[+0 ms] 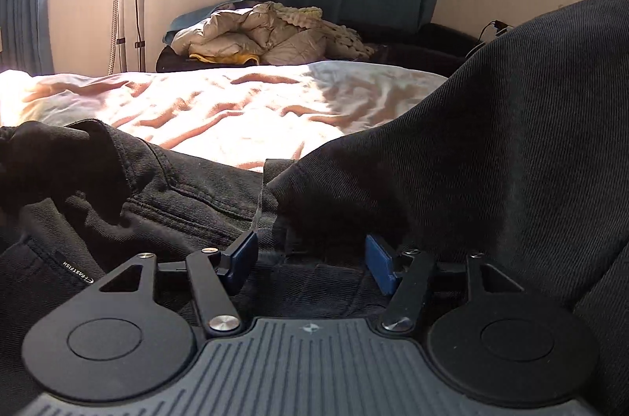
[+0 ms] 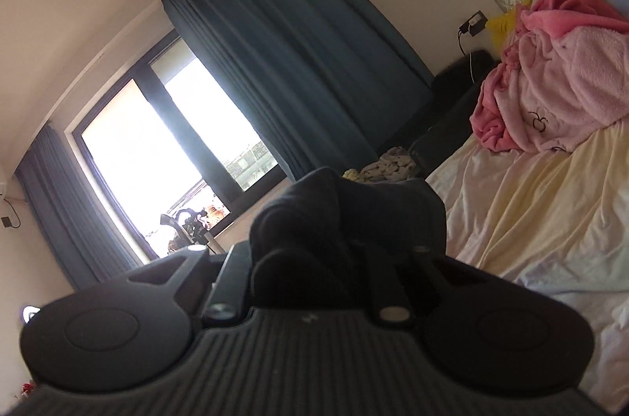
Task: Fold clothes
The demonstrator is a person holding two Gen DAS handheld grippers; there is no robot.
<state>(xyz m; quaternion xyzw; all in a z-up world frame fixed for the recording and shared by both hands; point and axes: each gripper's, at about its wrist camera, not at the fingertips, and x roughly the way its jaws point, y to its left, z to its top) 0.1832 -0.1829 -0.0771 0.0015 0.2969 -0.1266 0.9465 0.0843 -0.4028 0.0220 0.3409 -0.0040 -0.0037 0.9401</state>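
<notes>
The wide bed (image 1: 220, 101) with its rumpled cream sheet carries the work, and its sunlit middle lies bare toward the far edge, where a heap of pale quilted bedding (image 1: 267, 34) sits beyond it; that open stretch looks like the best room for laying a fold flat. The dark charcoal denim trousers (image 1: 169, 203) lie along the near edge of the bed, seams and a small woven label showing, while one part rises in a tall drape on the right side of the left wrist view. Judging from this, the step is carrying one end over the other, so the lifted cloth should be kept taut and brought down square with the part lying flat. A pile of pink fleece blankets (image 2: 558, 93) crowds the headboard end, so the fold is better steered clear of it. The right claw (image 2: 334, 258) is pinching a bunched wad of the dark cloth, raised off the bed. The left claw (image 1: 310, 258) stands spread, its blue pads (image 1: 379, 264) just over the denim with nothing gripped.
</notes>
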